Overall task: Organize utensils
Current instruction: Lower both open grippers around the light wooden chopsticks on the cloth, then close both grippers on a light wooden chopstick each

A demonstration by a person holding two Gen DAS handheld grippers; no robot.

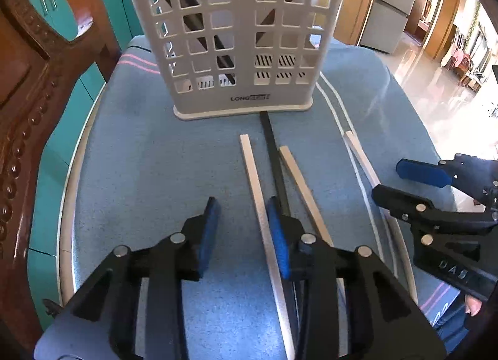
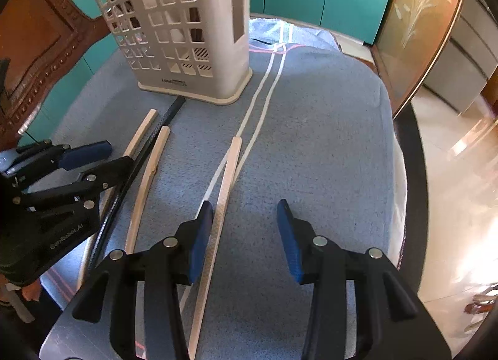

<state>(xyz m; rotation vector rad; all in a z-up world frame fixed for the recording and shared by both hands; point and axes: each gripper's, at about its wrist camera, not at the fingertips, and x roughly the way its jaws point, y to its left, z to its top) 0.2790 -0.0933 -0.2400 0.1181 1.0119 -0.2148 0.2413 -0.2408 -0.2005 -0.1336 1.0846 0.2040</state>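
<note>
From the left wrist: the left gripper hangs with jaws apart over the blue towel-covered table, gripping nothing. A pale wooden chopstick runs between its pads and a black chopstick lies just past the right pad. All point at the white perforated plastic utensil holder, likely laid out for easy pickup.

From the right wrist: the right gripper is released too, empty. Another pale wooden chopstick lies by its left pad, not pinched. The holder stands upright beyond, already holding dark sticks.
</note>
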